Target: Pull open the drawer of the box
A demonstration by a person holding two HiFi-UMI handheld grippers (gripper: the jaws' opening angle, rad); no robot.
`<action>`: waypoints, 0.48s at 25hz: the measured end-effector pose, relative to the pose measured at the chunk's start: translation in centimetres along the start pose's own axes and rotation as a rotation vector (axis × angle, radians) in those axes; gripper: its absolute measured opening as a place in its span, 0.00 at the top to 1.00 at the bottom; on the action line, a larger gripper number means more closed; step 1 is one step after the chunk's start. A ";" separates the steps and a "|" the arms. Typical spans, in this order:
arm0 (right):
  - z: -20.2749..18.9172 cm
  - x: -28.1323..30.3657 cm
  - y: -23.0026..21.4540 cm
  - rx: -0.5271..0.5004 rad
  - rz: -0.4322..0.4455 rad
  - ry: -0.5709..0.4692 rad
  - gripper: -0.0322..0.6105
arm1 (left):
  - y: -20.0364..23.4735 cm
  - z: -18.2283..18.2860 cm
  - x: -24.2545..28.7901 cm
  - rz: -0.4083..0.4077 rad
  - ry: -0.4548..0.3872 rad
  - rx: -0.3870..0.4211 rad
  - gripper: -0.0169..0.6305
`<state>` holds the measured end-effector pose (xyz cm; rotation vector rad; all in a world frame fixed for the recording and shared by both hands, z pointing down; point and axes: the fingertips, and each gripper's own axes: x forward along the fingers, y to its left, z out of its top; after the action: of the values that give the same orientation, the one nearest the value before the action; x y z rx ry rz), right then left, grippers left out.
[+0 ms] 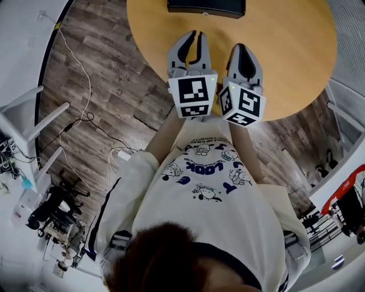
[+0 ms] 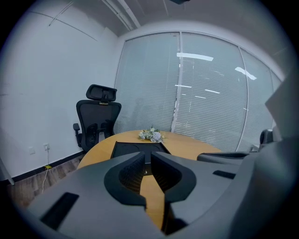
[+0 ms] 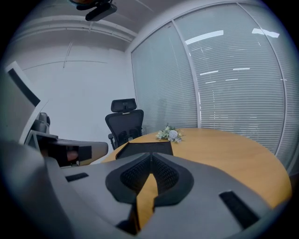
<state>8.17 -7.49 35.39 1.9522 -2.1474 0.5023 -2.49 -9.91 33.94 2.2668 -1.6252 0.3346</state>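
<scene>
Black box (image 1: 206, 7) sits top centre on round wooden surface (image 1: 296, 68), well apart from left claw (image 1: 194, 34) and right claw (image 1: 242, 47), both closed, empty; likely rigid, light, slide-prone: brace body, grip drawer front.

Both arms reach forward from the torso, roughly parallel. The left forearm (image 1: 170, 130) and right forearm (image 1: 246, 145) are bare below the short sleeves.

The left gripper (image 1: 195, 35) and right gripper (image 1: 244, 48) are held side by side, pointing ahead and slightly downward. Left tips sit a little further forward in the head view. The left marker cube (image 1: 193, 96) and right marker cube (image 1: 242, 105) are just beside each other; contact not resolvable.

Left gripper view: jaws drawn together, only a thin slit at the tips, nothing between them.

Right gripper view: jaw tips meet, nothing held.
</scene>
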 end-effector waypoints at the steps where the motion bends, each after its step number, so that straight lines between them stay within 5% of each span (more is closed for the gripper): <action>1: -0.3 0.2 -0.1 0.005 -0.001 0.006 0.90 | -0.1 -0.3 0.3 -0.002 0.007 0.000 0.93; 12: -1.2 2.3 -0.9 0.015 0.020 0.047 0.90 | -0.4 -1.7 2.9 0.003 0.063 -0.009 0.93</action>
<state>8.68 -9.23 37.48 1.9087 -2.1427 0.5629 -1.18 -11.61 36.57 2.2247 -1.5954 0.3953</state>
